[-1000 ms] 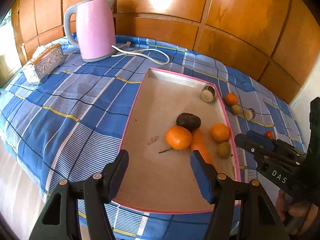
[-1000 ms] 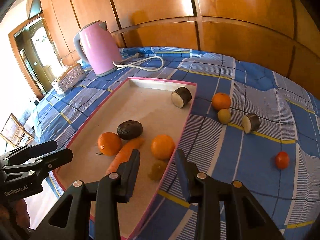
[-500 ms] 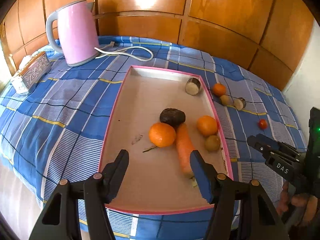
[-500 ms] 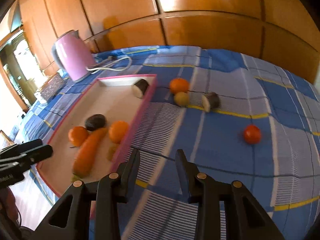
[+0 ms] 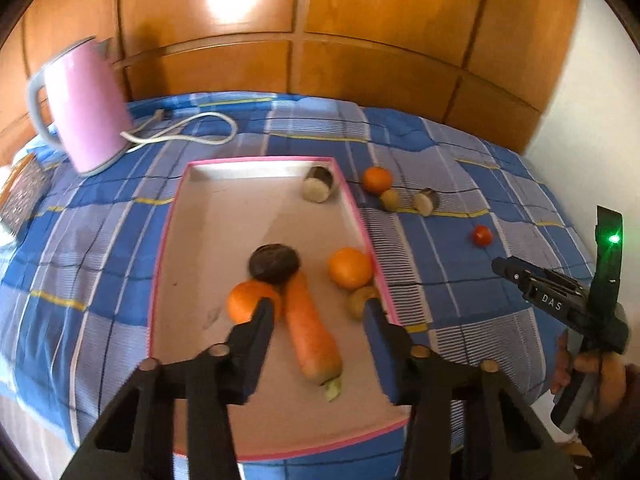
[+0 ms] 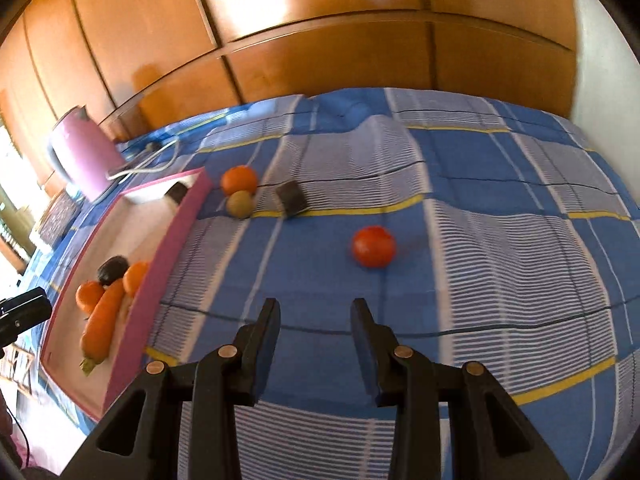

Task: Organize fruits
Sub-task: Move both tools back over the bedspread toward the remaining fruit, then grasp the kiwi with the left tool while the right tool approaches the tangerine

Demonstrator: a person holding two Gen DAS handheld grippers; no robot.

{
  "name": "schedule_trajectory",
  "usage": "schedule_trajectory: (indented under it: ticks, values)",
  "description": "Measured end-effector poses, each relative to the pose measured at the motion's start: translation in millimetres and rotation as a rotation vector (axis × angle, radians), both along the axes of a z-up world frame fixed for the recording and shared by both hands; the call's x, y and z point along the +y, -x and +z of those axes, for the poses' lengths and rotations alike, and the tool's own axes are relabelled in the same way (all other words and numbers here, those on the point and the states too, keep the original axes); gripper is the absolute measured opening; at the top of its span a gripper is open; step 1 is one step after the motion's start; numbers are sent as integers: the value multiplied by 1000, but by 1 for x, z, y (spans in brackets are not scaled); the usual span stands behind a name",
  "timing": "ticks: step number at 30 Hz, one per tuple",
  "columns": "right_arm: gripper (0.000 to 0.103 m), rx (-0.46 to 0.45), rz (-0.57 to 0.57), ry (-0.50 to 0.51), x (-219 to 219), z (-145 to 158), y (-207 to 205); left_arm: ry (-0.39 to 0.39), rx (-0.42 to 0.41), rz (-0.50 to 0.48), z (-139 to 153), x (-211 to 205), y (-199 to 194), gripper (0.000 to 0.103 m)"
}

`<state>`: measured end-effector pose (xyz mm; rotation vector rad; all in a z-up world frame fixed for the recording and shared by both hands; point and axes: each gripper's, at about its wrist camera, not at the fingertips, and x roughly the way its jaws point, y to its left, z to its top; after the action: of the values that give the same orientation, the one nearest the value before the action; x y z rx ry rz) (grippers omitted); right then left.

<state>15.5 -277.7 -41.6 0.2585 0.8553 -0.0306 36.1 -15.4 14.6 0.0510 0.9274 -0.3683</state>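
My right gripper (image 6: 314,320) is nearest the tomato (image 6: 373,246). It lies just ahead, a bit to the right, round, alone on the blue checked bed (image 6: 500,240). These jaws are a little apart, holding nothing. My left gripper (image 5: 320,316) is closing, empty, above the carrot (image 5: 310,328) in the tray (image 5: 168,240). Wood wall behind.

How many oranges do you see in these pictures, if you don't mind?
3: two inside the pink tray, one beside the carrot, one near the right wall; one outside on the cloth.
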Motion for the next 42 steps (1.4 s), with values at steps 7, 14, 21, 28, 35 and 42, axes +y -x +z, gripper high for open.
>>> schedule_trajectory:
  ticks: [7,14,21,28,35,42]
  values:
    - [34,-2,-14,1,-9,-2,1,22,31,-53,-1,-23,-17,31]
    - [33,-13,27,21,-4,1,-7,38,57,-81,-3,-49,-41,31]
    - [33,-15,79,39,4,3,-20,46,71,-107,-8,-77,-66,23]
    - [33,-39,148,53,15,9,-43,75,117,-104,-19,-97,-94,22]
    - [33,-46,176,63,17,10,-62,79,151,-104,-34,-116,-119,22]
    - [33,-45,188,67,13,6,-69,65,185,-47,-54,-132,-147,25]
